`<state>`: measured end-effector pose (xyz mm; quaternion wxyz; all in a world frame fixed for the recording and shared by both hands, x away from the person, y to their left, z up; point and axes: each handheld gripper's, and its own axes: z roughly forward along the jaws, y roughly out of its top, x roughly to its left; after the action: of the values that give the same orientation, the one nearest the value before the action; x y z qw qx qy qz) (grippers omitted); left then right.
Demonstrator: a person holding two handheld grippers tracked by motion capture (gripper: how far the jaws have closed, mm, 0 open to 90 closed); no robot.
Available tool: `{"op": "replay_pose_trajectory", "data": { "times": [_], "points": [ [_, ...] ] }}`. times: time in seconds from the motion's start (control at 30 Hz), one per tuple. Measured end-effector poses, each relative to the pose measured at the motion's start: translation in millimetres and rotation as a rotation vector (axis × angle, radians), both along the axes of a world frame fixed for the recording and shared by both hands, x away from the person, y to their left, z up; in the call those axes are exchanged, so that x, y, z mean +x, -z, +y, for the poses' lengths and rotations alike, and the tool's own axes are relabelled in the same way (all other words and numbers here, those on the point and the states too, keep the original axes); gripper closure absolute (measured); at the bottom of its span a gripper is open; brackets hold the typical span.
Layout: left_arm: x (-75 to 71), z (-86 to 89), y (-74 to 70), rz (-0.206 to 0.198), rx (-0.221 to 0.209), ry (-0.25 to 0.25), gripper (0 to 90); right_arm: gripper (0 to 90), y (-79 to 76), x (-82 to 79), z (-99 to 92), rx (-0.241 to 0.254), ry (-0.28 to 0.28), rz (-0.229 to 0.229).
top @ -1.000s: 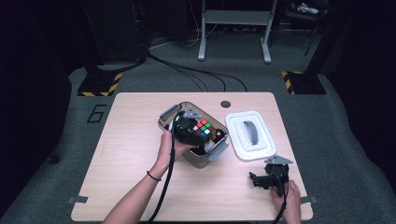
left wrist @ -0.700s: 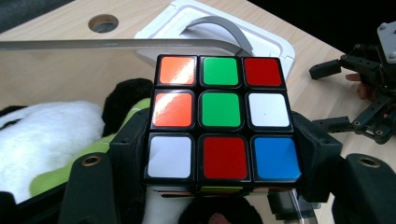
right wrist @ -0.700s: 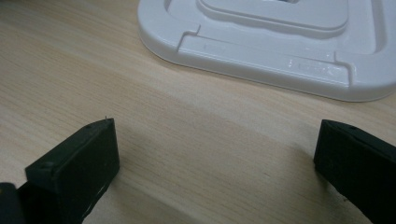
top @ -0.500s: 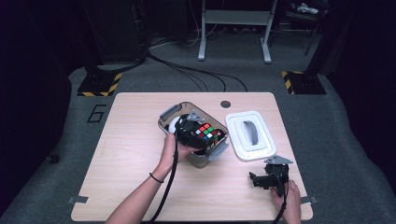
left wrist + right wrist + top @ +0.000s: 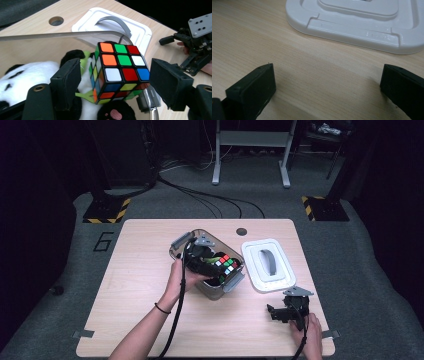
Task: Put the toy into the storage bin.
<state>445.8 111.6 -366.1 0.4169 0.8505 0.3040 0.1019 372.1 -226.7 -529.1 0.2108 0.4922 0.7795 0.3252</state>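
Observation:
A multicoloured puzzle cube [image 5: 120, 67] sits inside a clear box [image 5: 180, 242] on top of a black-and-white panda plush [image 5: 30, 72]. My left gripper [image 5: 115, 75] reaches into the box with a jaw on each side of the cube [image 5: 226, 263]. Its jaws have just been opening, and a small gap shows between the left pad [image 5: 68, 80] and the cube. My right gripper [image 5: 276, 312] rests on the table at the front right. Its jaws stand wide open [image 5: 327, 82] with only bare wood between them.
The box's white lid [image 5: 266, 265] with a grey handle lies flat on the table just right of the box, directly ahead of the right gripper [image 5: 362, 22]. A round cable hole [image 5: 241, 231] is in the table's far edge. The box carries grey clasps at both ends.
The left gripper and the cube have shifted a little to the right and nearer, lower into the box. The right gripper has stayed still.

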Motion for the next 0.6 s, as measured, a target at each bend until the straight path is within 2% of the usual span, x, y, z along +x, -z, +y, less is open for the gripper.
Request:
{"op": "replay_pose_trajectory", "data": {
  "times": [0.1, 0.2, 0.33, 0.4, 0.5, 0.6],
  "points": [
    [3.7, -0.7, 0.5, -0.005, 0.008, -0.006, 30.7, 0.0, 0.0, 0.0, 0.0, -0.001, 0.000, -0.001],
    [8.9, -0.6, 4.7, 0.007, -0.003, 0.027, 44.0, 0.0, 0.0, 0.0, 0.0, 0.000, 0.000, 0.000],
    [12.4, -0.5, 10.2, 0.026, -0.012, 0.056, 51.9, 0.0, 0.0, 0.0, 0.2, 0.002, 0.002, 0.000],
    [13.0, -1.5, 14.3, 0.046, -0.026, 0.068, 53.3, 0.0, 0.0, -0.1, 0.1, 0.002, -0.001, 0.000],
    [12.6, -3.0, 16.3, 0.038, -0.022, 0.058, 53.4, 0.0, 0.1, 0.0, 0.1, 0.001, 0.001, -0.001],
    [15.0, -1.7, 18.6, 0.048, -0.021, 0.067, 53.5, 0.0, 0.1, 0.0, 0.1, 0.001, 0.001, -0.001]
  ]
}}
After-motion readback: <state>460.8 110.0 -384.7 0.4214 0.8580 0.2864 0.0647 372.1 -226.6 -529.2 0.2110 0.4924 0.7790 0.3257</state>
